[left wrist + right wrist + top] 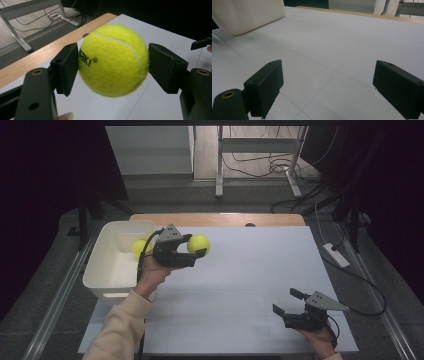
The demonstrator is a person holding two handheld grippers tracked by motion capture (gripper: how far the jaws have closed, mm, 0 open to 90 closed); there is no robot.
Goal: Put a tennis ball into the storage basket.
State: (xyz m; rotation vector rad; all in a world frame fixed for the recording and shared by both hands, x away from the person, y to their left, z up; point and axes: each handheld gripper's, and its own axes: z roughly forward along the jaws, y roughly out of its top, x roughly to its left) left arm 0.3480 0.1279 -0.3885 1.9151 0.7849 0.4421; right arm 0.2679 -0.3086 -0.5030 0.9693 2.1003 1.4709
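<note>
Tennis ball (pixel 198 244) is pinched between the jaws of the left gripper (pixel 196 254), held up off the white table (pixel 250 270) in the upper left of the high view, and you can see it's clear of the surface in the left gripper view, where the ball (pixel 113 60) sits squarely between the two black pads with its printed lettering against one of them. The thing that matters here: the white bin (pixel 107 265) is just beside that gripper, toward the left edge of the frame, with a second tennis ball (pixel 139 248) already lying inside it near the wall closest to the hand. So my guess is the held ball is meant for the bin, and that means a short carry sideways to the left over the rim before letting go. The left hand (pixel 150 272) is way nearer to the bin than the other one. The right gripper (pixel 287 304) sits low at the bottom right of the frame, well apart from all of it, jaws spread wide with nothing between them.
</note>
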